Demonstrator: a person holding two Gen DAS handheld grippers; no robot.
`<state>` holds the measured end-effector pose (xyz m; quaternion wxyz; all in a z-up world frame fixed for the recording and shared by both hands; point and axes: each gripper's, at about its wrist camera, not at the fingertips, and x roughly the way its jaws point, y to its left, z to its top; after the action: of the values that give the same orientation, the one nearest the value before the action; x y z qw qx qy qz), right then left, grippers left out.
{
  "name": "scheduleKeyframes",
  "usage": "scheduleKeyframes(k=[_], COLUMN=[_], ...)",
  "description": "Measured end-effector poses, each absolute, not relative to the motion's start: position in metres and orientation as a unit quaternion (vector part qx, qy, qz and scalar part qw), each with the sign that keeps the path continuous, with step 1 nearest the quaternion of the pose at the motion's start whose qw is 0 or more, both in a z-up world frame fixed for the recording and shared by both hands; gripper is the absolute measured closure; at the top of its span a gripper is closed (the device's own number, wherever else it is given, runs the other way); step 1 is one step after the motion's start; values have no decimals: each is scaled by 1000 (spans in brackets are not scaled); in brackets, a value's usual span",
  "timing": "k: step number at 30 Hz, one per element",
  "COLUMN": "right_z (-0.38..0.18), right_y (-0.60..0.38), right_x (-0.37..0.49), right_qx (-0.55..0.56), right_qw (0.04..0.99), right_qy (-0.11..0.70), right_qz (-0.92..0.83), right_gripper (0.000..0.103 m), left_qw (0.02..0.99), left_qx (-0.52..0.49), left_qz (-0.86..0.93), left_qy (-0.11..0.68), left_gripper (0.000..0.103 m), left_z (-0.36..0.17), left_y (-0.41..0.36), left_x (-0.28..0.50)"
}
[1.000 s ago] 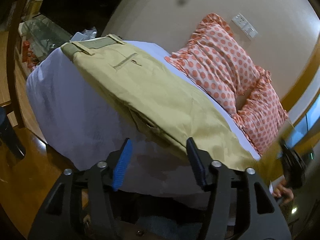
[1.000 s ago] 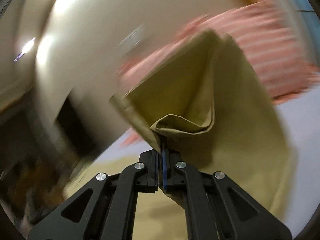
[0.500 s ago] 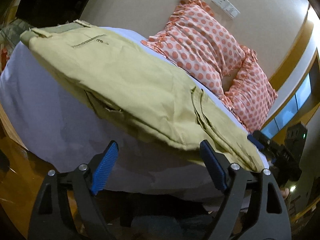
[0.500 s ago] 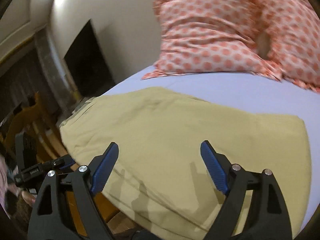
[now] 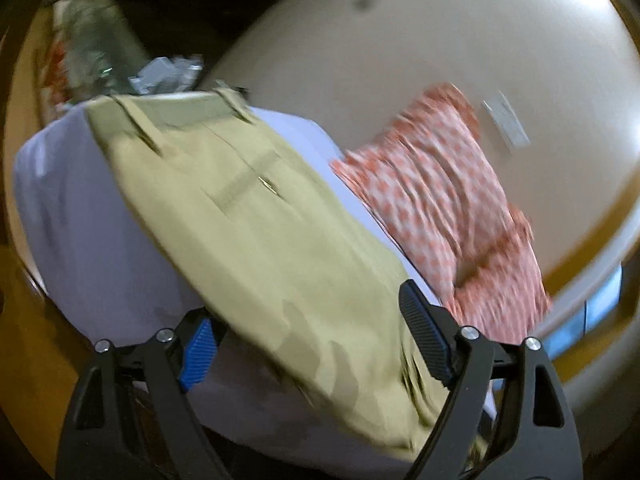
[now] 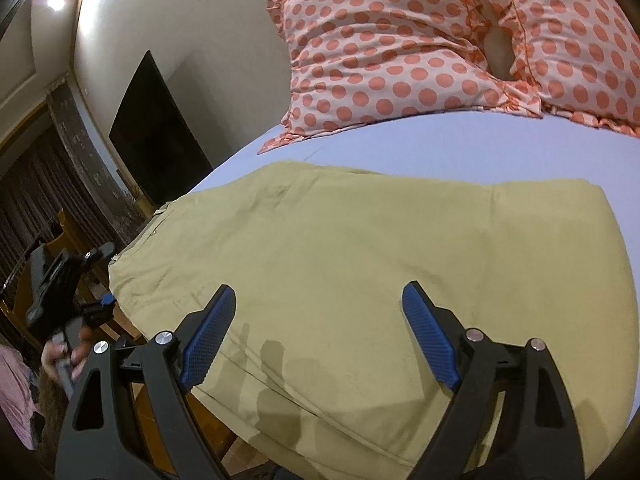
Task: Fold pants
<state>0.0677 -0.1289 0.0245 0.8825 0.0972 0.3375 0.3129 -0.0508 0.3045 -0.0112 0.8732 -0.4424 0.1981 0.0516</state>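
Observation:
The khaki pants [image 6: 360,256] lie folded flat on the bed's pale lilac sheet [image 6: 420,148], waistband at the far left. In the left wrist view the pants [image 5: 256,232] run from the waistband at the top left down between the fingers. My left gripper [image 5: 308,344] is open at the pants' near edge, holding nothing. It also shows at the left of the right wrist view [image 6: 60,288], held in a hand. My right gripper [image 6: 320,340] is open just above the folded pants, empty.
Two orange polka-dot pillows [image 6: 440,40] lean against the cream wall behind the pants. A dark panel [image 6: 156,136] stands at the bed's far left corner. Wooden furniture [image 6: 68,232] and floor lie off the bed's left edge. Clutter [image 5: 160,72] sits beyond the waistband.
My right gripper let go of the pant leg it carried over; the pants now lie folded. It opened and drew back. My left gripper swung its view toward the waistband.

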Motion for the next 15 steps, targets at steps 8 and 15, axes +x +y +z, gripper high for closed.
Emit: scheduleKeyframes(k=[8,15], right_z=[22,29], right_y=[-143,-175], right_x=[67,63], right_qx=[111,132], right_qw=[883,892], right_qy=[330,306], right_qz=[315,304], right_gripper=[15,15], left_qw=[809,873], left_qx=[-543,-363], left_qz=[104,184], left_qy=[201,269], left_gripper=[85,93], left_z=[-27,46], left_y=[370,333], left_x=[-40,-5])
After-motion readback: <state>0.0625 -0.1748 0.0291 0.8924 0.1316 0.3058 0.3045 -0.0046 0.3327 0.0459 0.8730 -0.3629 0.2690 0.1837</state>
